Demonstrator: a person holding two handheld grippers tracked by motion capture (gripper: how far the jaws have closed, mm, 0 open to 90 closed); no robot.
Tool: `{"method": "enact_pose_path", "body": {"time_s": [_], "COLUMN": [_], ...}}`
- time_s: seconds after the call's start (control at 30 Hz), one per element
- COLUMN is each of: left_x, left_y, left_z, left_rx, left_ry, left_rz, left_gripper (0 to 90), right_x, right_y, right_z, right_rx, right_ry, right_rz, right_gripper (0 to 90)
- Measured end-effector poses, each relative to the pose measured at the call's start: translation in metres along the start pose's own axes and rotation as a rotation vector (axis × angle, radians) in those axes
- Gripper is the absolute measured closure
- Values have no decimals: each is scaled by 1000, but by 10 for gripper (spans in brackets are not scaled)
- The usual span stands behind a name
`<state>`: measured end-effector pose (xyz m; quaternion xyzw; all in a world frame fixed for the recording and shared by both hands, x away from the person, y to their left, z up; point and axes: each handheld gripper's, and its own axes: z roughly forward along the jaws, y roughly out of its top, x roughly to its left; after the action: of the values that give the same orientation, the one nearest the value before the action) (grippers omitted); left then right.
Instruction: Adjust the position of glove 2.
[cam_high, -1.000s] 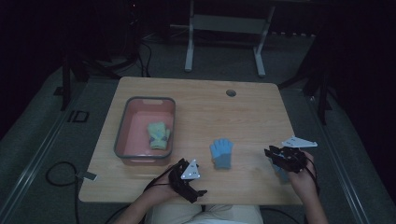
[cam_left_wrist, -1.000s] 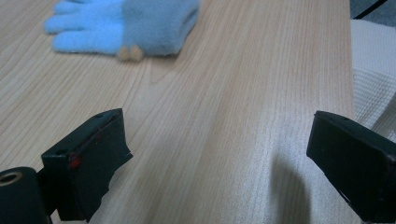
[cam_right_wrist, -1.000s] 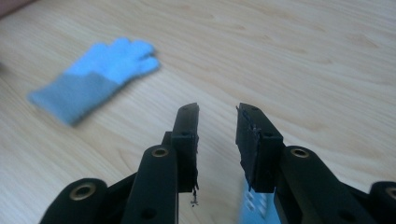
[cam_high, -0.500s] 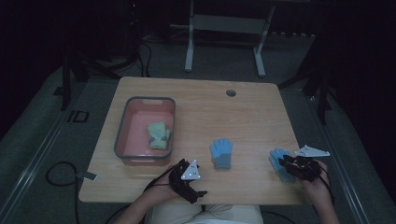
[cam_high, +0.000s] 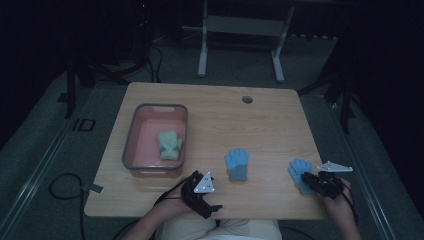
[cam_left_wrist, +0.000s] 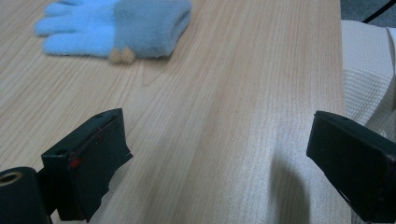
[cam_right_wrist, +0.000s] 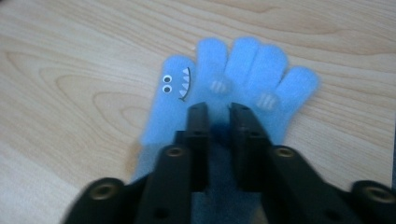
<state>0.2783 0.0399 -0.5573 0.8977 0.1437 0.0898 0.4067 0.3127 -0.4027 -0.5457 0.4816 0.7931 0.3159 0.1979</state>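
blue glove (cam_right_wrist: 238, 88) lies at the near right of the worktop (cam_high: 215, 115); the right tongs (cam_right_wrist: 218, 114) have just been closing and now pinch its palm, so lifting seems next. left tongs (cam_left_wrist: 210, 154) stand wide, empty. i count two blue gloves, one green glove (cam_high: 169, 145) in one tub (cam_high: 131, 135).

Right tool (cam_right_wrist: 218, 109) lower, jaws freshly closed on blue glove (cam_right_wrist: 233, 88).
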Motion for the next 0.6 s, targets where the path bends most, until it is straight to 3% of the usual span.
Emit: {"method": "enact_pose_path", "body": {"time_s": [0.1,0.23,0.43,0.5,0.6], "left_x": [0,1,0,0,0], "left_y": [0,0,0,0,2], "left_z": [0,0,1,1,1], "left_rx": [2,3,6,6,7], "left_ry": [1,0,0,-1,0], "left_rz": [0,0,2,0,4], "left_gripper": [48,49,49,49,49], "right_x": [7,18,47,54,75], "right_y": [0,16,60,67,86], "right_z": [0,-9,-28,-29,-24], "right_rx": [-20,-47,-128,-140,-148], "right_ry": [-43,-75,-99,-108,-109], "right_rz": [22,37,18,10,-5], "right_gripper": [871,877,878,878,878]}}
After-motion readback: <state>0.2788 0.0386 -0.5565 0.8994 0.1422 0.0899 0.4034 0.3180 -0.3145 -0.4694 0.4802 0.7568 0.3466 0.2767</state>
